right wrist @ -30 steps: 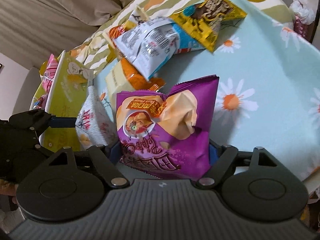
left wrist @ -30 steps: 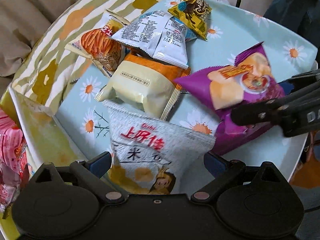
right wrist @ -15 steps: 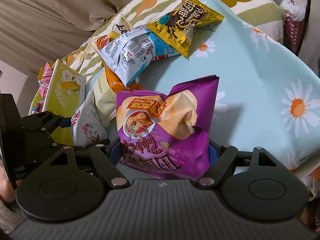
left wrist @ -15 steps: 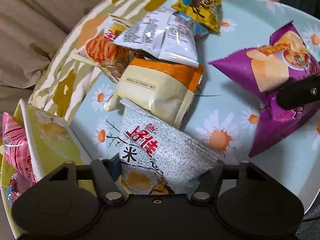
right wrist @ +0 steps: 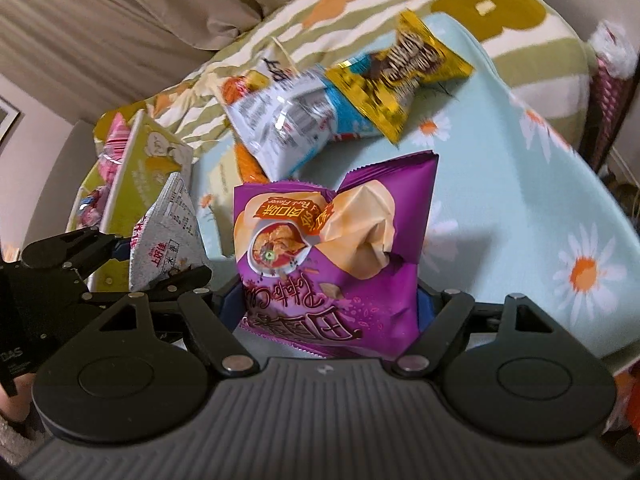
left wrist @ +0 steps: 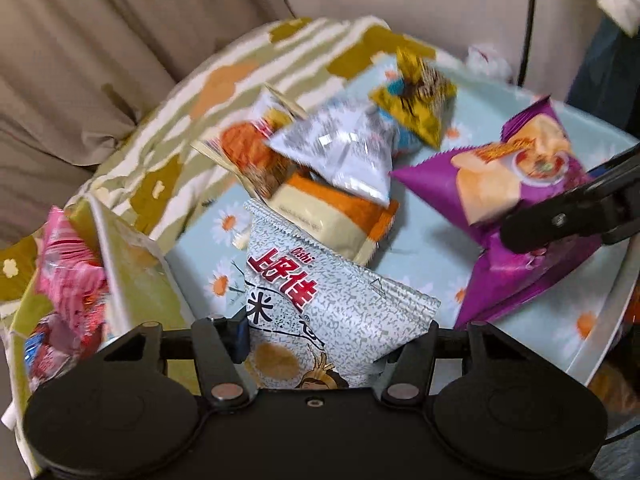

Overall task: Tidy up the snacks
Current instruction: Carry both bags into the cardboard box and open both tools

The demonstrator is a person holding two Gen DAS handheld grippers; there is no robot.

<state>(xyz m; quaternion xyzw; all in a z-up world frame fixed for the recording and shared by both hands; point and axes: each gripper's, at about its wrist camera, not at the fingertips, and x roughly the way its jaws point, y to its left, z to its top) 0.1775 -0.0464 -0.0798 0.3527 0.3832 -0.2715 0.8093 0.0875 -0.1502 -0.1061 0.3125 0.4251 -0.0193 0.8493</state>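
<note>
My left gripper [left wrist: 336, 330] is shut on a grey speckled Oishi snack bag [left wrist: 320, 304] and holds it above the daisy-print table [left wrist: 420, 248]. My right gripper [right wrist: 330, 300] is shut on a purple chip bag [right wrist: 336, 248], also lifted; the bag shows in the left wrist view [left wrist: 516, 208]. The left gripper with the grey bag shows in the right wrist view [right wrist: 164, 240]. A pile of snack bags stays on the table: a cream-orange one [left wrist: 332, 216], a silver one [left wrist: 344, 152], an orange one [left wrist: 248, 152] and a yellow one [left wrist: 416, 96].
A yellow-green box [left wrist: 128, 248] stands at the left with pink packets [left wrist: 68, 280] in it. A striped floral cushion [left wrist: 200, 92] and a beige sofa back [left wrist: 100, 40] lie behind the table. The table's rim [left wrist: 612, 312] is at the right.
My left gripper has closed on the grey Oishi bag and lifted it up and back. My right gripper has kept hold of the purple bag and risen slightly.
</note>
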